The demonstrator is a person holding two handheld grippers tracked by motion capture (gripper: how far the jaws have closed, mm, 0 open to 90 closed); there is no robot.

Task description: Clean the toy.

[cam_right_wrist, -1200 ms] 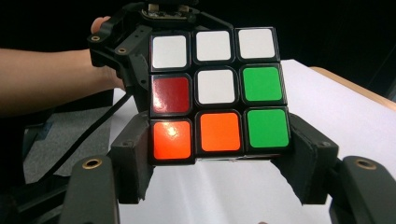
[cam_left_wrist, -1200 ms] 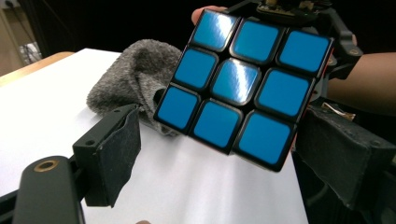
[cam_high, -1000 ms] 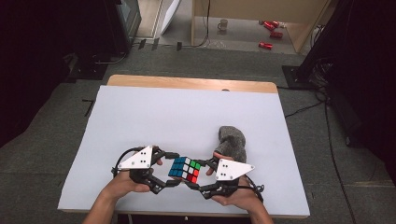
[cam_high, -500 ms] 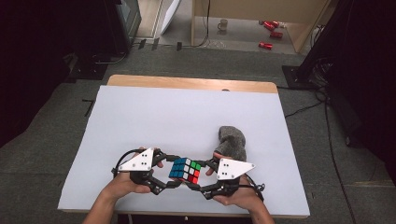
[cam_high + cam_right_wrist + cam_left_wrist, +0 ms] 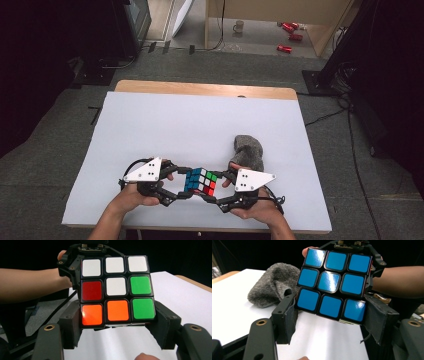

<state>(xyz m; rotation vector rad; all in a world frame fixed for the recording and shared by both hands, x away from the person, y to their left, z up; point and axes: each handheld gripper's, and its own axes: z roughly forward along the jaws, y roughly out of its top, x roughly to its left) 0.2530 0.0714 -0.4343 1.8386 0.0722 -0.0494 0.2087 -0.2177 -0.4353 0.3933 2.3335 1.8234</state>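
cube [image 5: 200,181] scrambled, one face blue | left tool [image 5: 184,186], right tool [image 5: 218,187] both clamp it

cube [image 5: 332,286]: black frame; one face all blue; opposite face white top row, red-white-green middle, orange-orange-green bottom | cloth [image 5: 270,283]: mottled grey | table [image 5: 165,130]: white top, wood far edge | jaws: black | gripper plates: pale grey
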